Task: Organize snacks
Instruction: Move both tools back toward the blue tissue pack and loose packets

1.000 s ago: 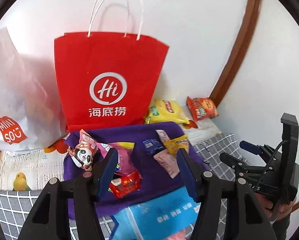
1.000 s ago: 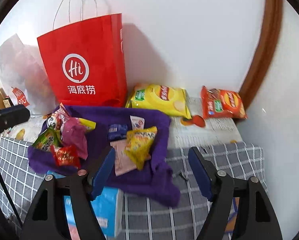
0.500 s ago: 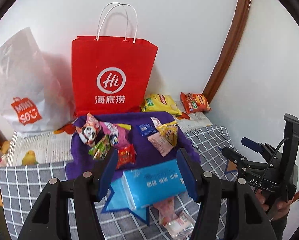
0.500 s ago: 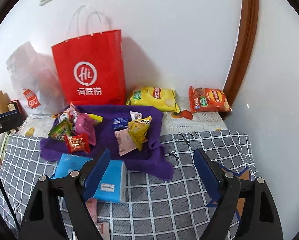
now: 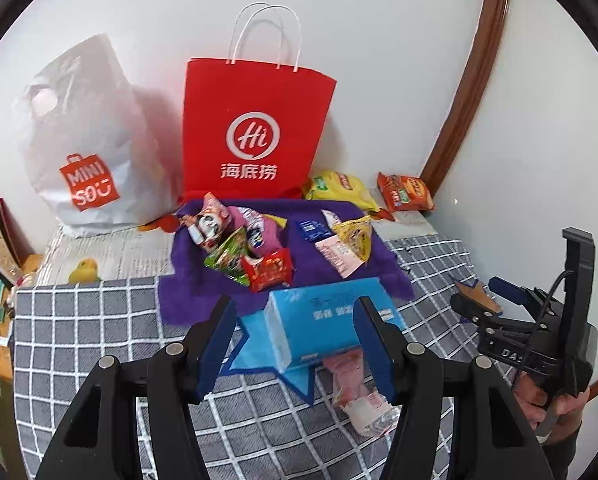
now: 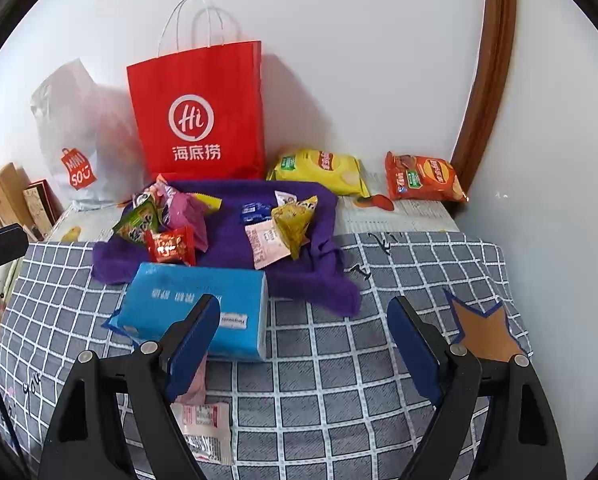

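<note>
A purple cloth lies on the checked table cover and holds several small snack packets, among them a red one and a green one. Behind it a yellow chips bag and an orange chips bag lie by the wall. A red paper bag stands upright at the back. My left gripper hovers open over a blue tissue pack, gripping nothing. My right gripper is open and empty above the checked cover, right of the tissue pack.
A white plastic shopping bag leans on the wall left of the red bag. A pink packet lies in front of the tissue pack. A brown star mark is on the cover at right. A hand holds the right gripper.
Both grippers have drawn back from the wall and the purple cloth. The tissue pack, the pink packet and more of the checked cover have come into view. Both stay empty.
</note>
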`<state>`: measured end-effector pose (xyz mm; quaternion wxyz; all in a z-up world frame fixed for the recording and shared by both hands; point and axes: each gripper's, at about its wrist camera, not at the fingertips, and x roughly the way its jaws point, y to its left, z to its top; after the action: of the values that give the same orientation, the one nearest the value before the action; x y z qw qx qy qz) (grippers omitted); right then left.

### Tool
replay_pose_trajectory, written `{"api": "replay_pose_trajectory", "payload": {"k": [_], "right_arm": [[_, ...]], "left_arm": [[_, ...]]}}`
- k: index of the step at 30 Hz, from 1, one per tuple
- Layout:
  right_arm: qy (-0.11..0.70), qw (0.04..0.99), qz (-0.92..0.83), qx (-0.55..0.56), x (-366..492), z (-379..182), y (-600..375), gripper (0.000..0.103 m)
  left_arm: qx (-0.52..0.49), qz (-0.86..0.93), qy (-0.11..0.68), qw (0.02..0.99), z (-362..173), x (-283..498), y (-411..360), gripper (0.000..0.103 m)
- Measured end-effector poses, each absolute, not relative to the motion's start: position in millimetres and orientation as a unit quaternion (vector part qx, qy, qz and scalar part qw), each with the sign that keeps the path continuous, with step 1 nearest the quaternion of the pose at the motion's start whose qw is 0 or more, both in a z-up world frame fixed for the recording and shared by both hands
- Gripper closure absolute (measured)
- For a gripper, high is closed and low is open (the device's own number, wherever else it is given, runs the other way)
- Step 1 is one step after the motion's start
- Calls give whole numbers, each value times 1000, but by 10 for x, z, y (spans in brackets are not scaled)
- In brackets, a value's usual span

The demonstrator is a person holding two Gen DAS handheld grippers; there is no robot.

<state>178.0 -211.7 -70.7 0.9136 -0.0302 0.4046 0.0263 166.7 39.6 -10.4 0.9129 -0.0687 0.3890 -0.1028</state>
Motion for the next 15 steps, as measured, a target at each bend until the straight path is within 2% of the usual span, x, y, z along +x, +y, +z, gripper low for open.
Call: {"api": "replay_pose_trajectory", "payload": {"k": [15], "right_arm": [[401,914,54,15,1635,-731,-2220,20]], "left_arm": [[-68,-91,389,914,-161,1539,434,45]]}}
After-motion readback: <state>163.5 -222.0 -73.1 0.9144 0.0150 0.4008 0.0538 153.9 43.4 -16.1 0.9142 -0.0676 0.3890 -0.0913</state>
